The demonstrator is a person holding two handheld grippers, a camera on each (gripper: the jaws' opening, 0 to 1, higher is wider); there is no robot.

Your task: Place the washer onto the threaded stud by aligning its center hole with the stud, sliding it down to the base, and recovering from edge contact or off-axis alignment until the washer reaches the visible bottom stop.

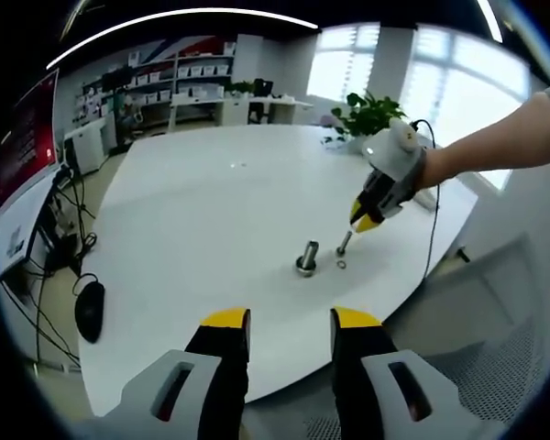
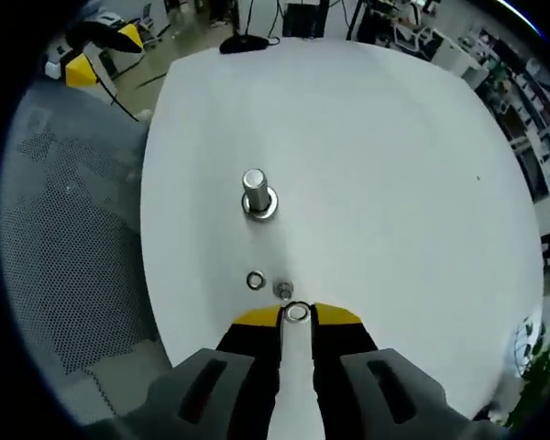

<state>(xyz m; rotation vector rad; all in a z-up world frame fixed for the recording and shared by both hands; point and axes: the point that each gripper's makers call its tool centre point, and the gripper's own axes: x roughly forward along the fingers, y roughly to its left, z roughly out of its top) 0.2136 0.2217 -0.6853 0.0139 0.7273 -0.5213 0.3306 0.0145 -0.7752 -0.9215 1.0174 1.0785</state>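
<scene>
While your right gripper (image 2: 296,314) pinches a washer (image 2: 297,313), the stud (image 2: 258,193) stands bare on the surface (image 2: 394,183).
Left fingers (image 1: 225,335) spread, idle; alignment and sliding down remain.

Count, placed rel. to the right gripper (image 2: 297,314): 1 washer (image 2: 297,313) pinched betw. its tips, 1 loose washer (image 2: 255,280) just ahead-left of tips, 1 small stud (image 2: 283,291) directly ahead of tips, 1 large stud (image 2: 257,193) farther ahead. 2 grippers total; left gripper (image 1: 290,318) well back from parts.
</scene>
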